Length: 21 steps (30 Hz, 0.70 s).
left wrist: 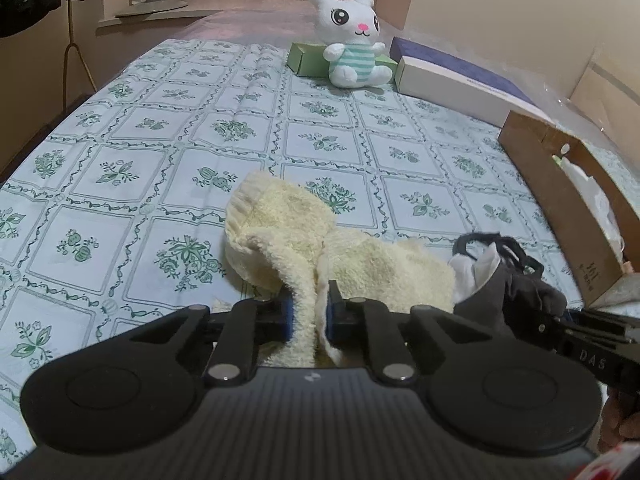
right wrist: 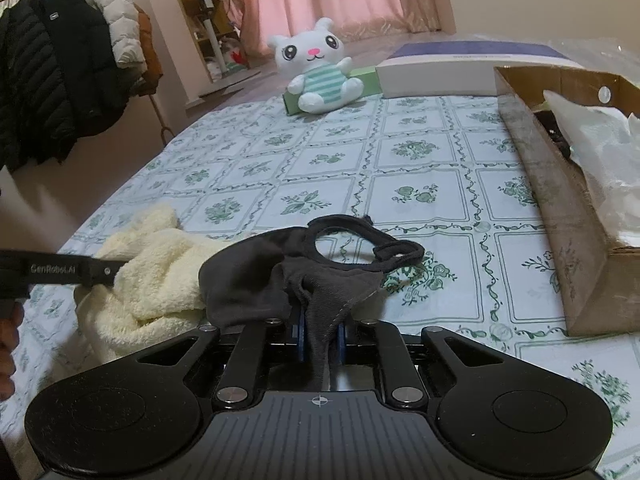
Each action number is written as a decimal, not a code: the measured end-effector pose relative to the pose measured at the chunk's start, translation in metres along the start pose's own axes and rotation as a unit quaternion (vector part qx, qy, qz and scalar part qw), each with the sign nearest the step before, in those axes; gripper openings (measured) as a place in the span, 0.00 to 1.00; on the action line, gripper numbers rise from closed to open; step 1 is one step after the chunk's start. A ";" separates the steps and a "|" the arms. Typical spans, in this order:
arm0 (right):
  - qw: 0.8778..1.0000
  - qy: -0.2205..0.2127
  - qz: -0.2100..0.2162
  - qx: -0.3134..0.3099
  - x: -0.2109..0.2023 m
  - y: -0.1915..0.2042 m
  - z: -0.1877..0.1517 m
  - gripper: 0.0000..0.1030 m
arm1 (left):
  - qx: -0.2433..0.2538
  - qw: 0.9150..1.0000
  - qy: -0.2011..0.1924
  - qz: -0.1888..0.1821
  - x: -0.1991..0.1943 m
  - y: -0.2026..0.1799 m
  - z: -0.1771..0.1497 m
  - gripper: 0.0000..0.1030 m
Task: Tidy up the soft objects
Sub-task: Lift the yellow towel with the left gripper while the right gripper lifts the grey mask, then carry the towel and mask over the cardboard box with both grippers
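Observation:
My left gripper [left wrist: 310,314] is shut on a fluffy cream sock [left wrist: 296,232] that droops onto the bed; the sock also shows in the right wrist view [right wrist: 156,276], with the left gripper's arm at its left. My right gripper [right wrist: 320,338] is shut on a dark grey face mask [right wrist: 288,276] with loose ear loops, held just above the bedsheet. The mask also shows at the right of the left wrist view [left wrist: 516,284]. A white plush bunny [left wrist: 354,40] in a green striped shirt sits at the far side of the bed, also in the right wrist view [right wrist: 320,68].
A brown cardboard box [right wrist: 560,208] holding white plastic and dark items stands at the right, also in the left wrist view [left wrist: 568,208]. A green box [left wrist: 308,58] and a white-and-purple box [left wrist: 452,76] lie behind. The green floral bedsheet [left wrist: 160,152] covers the bed. Jackets [right wrist: 60,68] hang at left.

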State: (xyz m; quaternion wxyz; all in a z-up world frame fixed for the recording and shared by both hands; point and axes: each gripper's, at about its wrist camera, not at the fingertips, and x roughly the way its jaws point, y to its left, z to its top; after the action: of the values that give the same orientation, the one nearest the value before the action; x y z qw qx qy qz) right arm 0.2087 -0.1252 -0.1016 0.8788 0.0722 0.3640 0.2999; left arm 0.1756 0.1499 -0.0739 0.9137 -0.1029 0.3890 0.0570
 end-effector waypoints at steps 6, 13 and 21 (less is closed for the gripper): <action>0.999 -0.027 0.015 -0.006 -0.035 0.007 0.007 0.14 | 0.007 1.000 -0.016 -0.001 -0.027 -0.005 0.005 0.10; 0.997 -0.077 0.013 -0.009 -0.081 0.003 0.029 0.14 | 0.033 0.997 -0.062 -0.021 -0.069 -0.031 0.023 0.10; 0.993 -0.112 -0.031 0.008 -0.129 -0.039 0.044 0.14 | 0.071 0.989 -0.106 -0.068 -0.094 -0.087 0.062 0.10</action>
State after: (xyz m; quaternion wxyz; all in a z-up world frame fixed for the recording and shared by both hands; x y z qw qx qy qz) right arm 0.1855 -0.2274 -0.0057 0.9223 0.1010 0.2675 0.2600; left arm 0.1702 0.0773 0.0488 0.9564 -0.0572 0.2854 -0.0229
